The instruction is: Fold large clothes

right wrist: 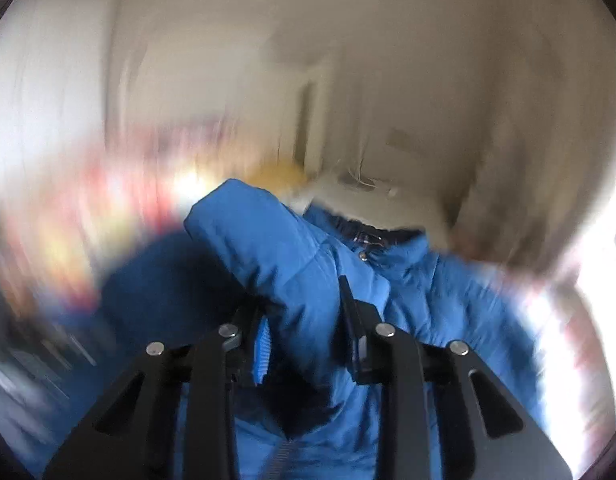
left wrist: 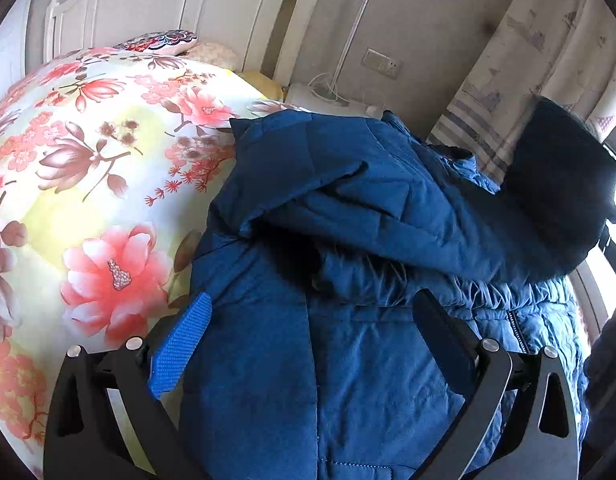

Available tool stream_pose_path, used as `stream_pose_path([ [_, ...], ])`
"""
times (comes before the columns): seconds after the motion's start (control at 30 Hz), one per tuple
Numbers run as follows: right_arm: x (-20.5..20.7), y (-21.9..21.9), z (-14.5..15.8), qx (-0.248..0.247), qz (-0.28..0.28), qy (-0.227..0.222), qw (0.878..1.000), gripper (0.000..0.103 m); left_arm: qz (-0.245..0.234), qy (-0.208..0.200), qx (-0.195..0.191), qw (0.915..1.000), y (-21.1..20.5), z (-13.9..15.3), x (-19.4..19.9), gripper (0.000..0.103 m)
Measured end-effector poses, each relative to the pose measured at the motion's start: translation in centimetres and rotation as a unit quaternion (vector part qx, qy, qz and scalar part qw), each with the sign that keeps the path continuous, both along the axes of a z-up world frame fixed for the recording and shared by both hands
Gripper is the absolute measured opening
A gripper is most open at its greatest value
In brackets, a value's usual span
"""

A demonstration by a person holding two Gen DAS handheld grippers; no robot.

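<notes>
Across the bed lies the blue jacket (left wrist: 348, 240), quilted and rumpled, filling the left view from 6 o'clock up to the centre; a sleeve (left wrist: 308, 196) is folded over its body, and its dark hood (left wrist: 556, 196) sits at 3 o'clock. The left gripper (left wrist: 312, 308) hangs over the jacket with its jaws wide apart, one blue-padded finger (left wrist: 180, 348) at 7 o'clock, the black one at 5 o'clock; neither presses the cloth, so it holds nothing. In the blurred right view, the right gripper (right wrist: 304, 320) has its jaws drawn in close on a fold of the jacket (right wrist: 292, 264), the padding bunched between the fingers.

Under the jacket spreads a floral quilt (left wrist: 96, 168), pink and red blooms on pale yellow, running from 7 to 11 o'clock. At its far end, near 11 o'clock, rest a patterned cushion (left wrist: 160, 42) and a white carved headboard (left wrist: 148, 4). Toward 1 o'clock stands a white bedside cabinet (left wrist: 320, 100) with cables, against a beige wall carrying a socket plate (left wrist: 382, 64). A striped curtain (left wrist: 520, 80) hangs at 2 o'clock, with bright window light at its edge.
</notes>
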State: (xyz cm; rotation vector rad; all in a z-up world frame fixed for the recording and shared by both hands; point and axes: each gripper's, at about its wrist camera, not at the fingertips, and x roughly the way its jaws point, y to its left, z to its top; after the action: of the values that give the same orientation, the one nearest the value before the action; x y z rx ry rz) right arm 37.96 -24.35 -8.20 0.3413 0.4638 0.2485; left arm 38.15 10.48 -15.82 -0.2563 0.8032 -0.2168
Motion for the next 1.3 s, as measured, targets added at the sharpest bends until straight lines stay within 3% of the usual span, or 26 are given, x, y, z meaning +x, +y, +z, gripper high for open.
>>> stream_pose_path([
  [0.07,-0.8,-7.0,-2.6,0.173,-0.06,0.026,0.983,0.029,-0.001,0.001,-0.001,1.0,0.0,0.0,0.0,0.099],
  [0.1,-0.9,-9.6,-4.5,0.213,-0.087,0.058,0.972,0.029,-0.002,0.002,-0.001,1.0,0.0,0.0,0.1,0.099],
  [0.17,-0.2,-11.5,-7.1,0.186,-0.099,0.117,0.97,0.032,-0.002,0.003,0.0,1.0,-0.1,0.0,0.0,0.099],
  [0.23,0.0,-12.2,-9.2,0.199,-0.084,0.149,0.965,0.041,-0.001,0.003,-0.002,1.0,-0.1,0.0,0.0,0.099],
  [0.3,-0.4,-12.6,-9.6,0.214,-0.079,0.14,0.963,0.044,-0.001,0.003,-0.002,1.0,-0.1,0.1,-0.1,0.099],
  [0.4,-0.3,-12.1,-9.1,0.195,-0.072,0.132,0.969,0.054,-0.001,0.003,-0.002,1.0,-0.1,0.1,-0.1,0.099],
  [0.47,0.1,-11.9,-9.3,0.193,-0.072,0.132,0.97,0.051,-0.001,0.003,-0.002,1.0,-0.1,0.1,-0.1,0.099],
  [0.5,0.1,-12.0,-9.3,0.196,-0.073,0.131,0.969,0.044,-0.001,0.003,-0.002,1.0,-0.1,0.1,0.0,0.099],
  [0.53,0.3,-11.5,-9.1,0.196,-0.072,0.13,0.969,0.027,-0.001,0.003,-0.001,1.0,-0.1,0.1,-0.1,0.099],
  [0.6,-0.6,-11.1,-7.5,0.167,-0.068,0.104,0.978,0.024,-0.001,0.003,-0.001,1.0,0.0,0.1,0.0,0.099],
  [0.67,-1.4,-10.9,-5.7,0.126,-0.072,0.076,0.986,0.024,-0.001,0.004,-0.001,1.0,0.0,0.1,-0.1,0.099],
  [0.73,-1.1,-11.2,-5.5,0.122,-0.079,0.09,0.985,0.024,-0.002,0.004,-0.001,1.0,0.0,0.1,-0.1,0.099],
  [0.87,0.0,-11.9,-8.6,0.123,-0.09,0.146,0.977,0.024,-0.002,0.004,-0.001,1.0,0.1,0.1,-0.1,0.099],
  [1.0,-1.7,-11.9,-7.5,0.134,-0.084,0.099,0.983,0.023,-0.002,0.004,-0.001,1.0,0.2,0.1,0.0,0.099],
  [1.1,-1.1,-11.7,-8.5,0.119,-0.087,0.14,0.979,0.026,-0.001,0.002,0.003,1.0,0.2,0.2,-0.1,0.099],
  [1.13,-0.7,-12.1,-9.3,0.131,-0.082,0.164,0.974,0.03,0.0,-0.002,0.004,1.0,0.1,0.3,-0.3,0.099],
  [1.2,-1.1,-13.0,-9.1,0.149,-0.087,0.168,0.971,0.035,0.009,-0.024,0.02,0.9995,0.1,1.3,-1.1,0.099],
  [1.3,-3.6,-13.5,-6.2,0.094,-0.137,0.126,0.978,0.043,0.013,-0.08,0.035,0.9961,-0.1,4.3,-2.7,0.099],
])
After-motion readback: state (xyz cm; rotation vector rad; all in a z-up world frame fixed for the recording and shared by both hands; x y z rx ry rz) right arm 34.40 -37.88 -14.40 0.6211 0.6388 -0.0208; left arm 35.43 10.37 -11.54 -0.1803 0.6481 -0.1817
